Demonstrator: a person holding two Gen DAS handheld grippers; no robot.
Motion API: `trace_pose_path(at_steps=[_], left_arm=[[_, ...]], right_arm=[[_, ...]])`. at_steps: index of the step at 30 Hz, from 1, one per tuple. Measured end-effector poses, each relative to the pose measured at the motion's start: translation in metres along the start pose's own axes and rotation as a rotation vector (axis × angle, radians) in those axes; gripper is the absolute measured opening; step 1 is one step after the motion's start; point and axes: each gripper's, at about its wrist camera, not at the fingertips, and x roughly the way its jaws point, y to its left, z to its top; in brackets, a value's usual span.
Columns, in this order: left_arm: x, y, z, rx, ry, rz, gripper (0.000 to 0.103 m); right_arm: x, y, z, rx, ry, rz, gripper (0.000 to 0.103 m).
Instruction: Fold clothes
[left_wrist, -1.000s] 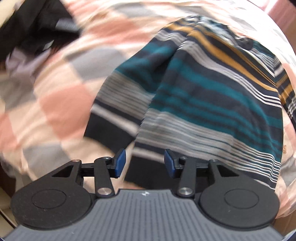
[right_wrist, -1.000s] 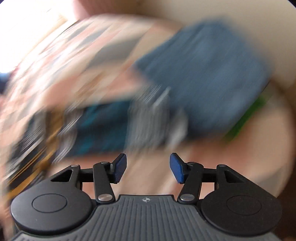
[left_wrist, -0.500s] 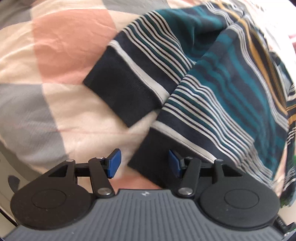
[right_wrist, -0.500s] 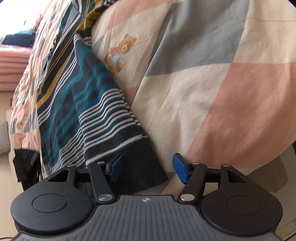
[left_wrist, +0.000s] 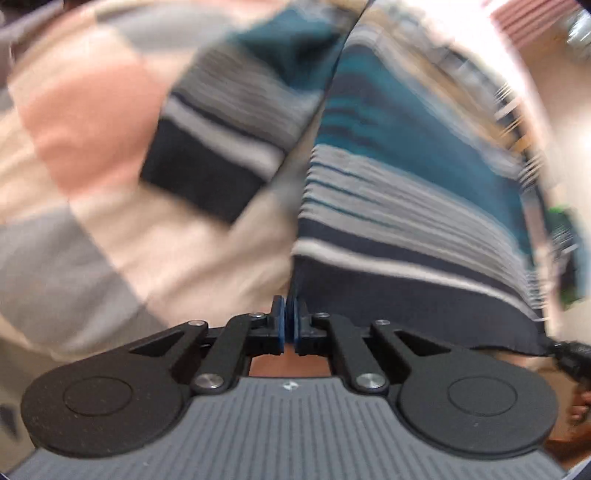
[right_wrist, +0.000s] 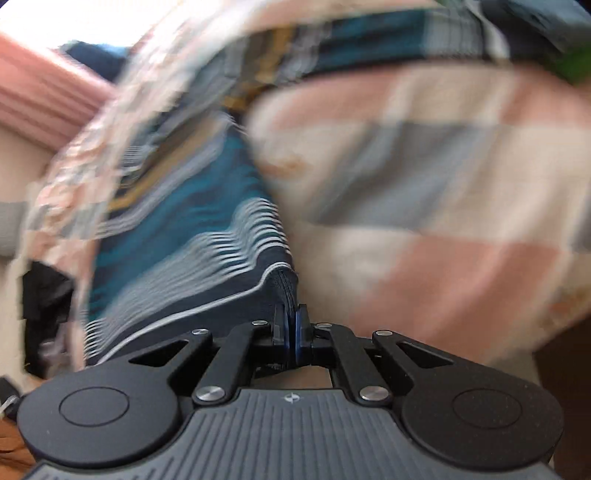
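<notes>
I see the striped sweater (left_wrist: 406, 177) lying on the bed, over a checked bedspread (left_wrist: 85, 122) of pink, grey and cream squares. Its dark navy hem band runs along the near edge, straight in front of both cameras.

In the left wrist view the hem's corner comes down to the left tongs (left_wrist: 289, 325), whose blue pads are pressed together with the edge of the dark fabric running into them; I read them as clenched on the sweater's hem. The body of the garment spreads up and to the right of those tongs, teal and grey-white stripes above the navy band. A sleeve with a dark cuff (left_wrist: 207, 177) lies apart to the upper left, on the bedspread, with a strip of cream cloth between it and the body.

In the right wrist view the striped sweater (right_wrist: 192, 236) lies to the left and ahead of the right tongs (right_wrist: 291, 332). The hem bunches into a small ridge that rises into the pads, and these are closed on it, so the right tongs are grasping the other hem corner. To their right is bare bedspread (right_wrist: 461, 229).

Both views are smeared by motion, so I cannot make out the finer stripe detail. A dark garment (right_wrist: 44, 295) shows at the far left edge of the right view.
</notes>
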Motion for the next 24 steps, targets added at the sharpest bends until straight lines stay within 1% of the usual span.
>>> trace_pose_path(at_steps=[2, 4, 5, 6, 7, 8, 9, 10, 11, 12, 13, 15, 18, 20, 21, 22, 23, 24], left_arm=[[0.023, -0.006, 0.0, 0.052, 0.08, 0.115, 0.003], [0.03, -0.013, 0.0, 0.111, 0.115, 0.156, 0.006], [0.024, -0.012, 0.0, 0.117, 0.106, 0.152, 0.012], [0.014, -0.007, 0.002, 0.092, 0.078, 0.139, 0.015], [0.004, -0.002, 0.004, 0.065, 0.048, 0.125, 0.019], [-0.009, 0.006, 0.007, 0.019, 0.003, 0.104, 0.023], [-0.021, 0.014, 0.011, -0.03, -0.044, 0.086, 0.028], [-0.032, 0.023, 0.015, -0.079, -0.09, 0.068, 0.038], [-0.039, 0.032, 0.02, -0.125, -0.13, 0.056, 0.045], [-0.043, 0.038, 0.027, -0.171, -0.158, 0.053, 0.046], [-0.044, 0.045, 0.038, -0.222, -0.171, 0.052, 0.046], [-0.03, 0.058, 0.054, -0.34, -0.169, 0.038, 0.046], [-0.004, 0.082, 0.063, -0.505, -0.158, 0.001, 0.045], [0.013, 0.09, 0.067, -0.58, -0.162, -0.016, 0.041], [0.018, 0.09, 0.071, -0.6, -0.168, -0.019, 0.037], [0.021, 0.088, 0.076, -0.597, -0.174, -0.022, 0.017], [0.021, 0.085, 0.084, -0.567, -0.179, -0.043, 0.005], [0.015, 0.081, 0.093, -0.514, -0.192, -0.047, 0.005]], right_arm=[[0.027, 0.005, -0.004, 0.011, 0.051, -0.079, 0.002], [0.05, 0.016, -0.003, 0.019, 0.107, -0.164, 0.006], [0.058, 0.021, -0.001, 0.009, 0.133, -0.205, 0.012], [0.061, 0.027, 0.0, -0.016, 0.158, -0.245, 0.022], [0.064, 0.033, 0.002, -0.04, 0.183, -0.285, 0.028], [0.064, 0.036, 0.003, -0.059, 0.191, -0.318, 0.038], [0.059, 0.034, 0.004, -0.047, 0.181, -0.331, 0.043], [0.053, 0.03, 0.005, -0.011, 0.171, -0.332, 0.046], [0.047, 0.026, 0.006, 0.025, 0.16, -0.332, 0.052], [0.042, 0.021, 0.006, 0.062, 0.155, -0.332, 0.055], [0.038, 0.017, 0.006, 0.09, 0.157, -0.331, 0.055], [0.033, 0.015, 0.005, 0.115, 0.164, -0.338, 0.055], [0.026, 0.021, 0.003, 0.112, 0.172, -0.348, 0.058], [0.021, 0.03, 0.004, 0.109, 0.163, -0.334, 0.061], [0.023, 0.037, 0.006, 0.108, 0.159, -0.332, 0.062], [0.024, 0.045, 0.008, 0.106, 0.156, -0.329, 0.063], [0.025, 0.051, 0.01, 0.102, 0.153, -0.329, 0.065], [0.025, 0.055, 0.011, 0.097, 0.15, -0.33, 0.065]])
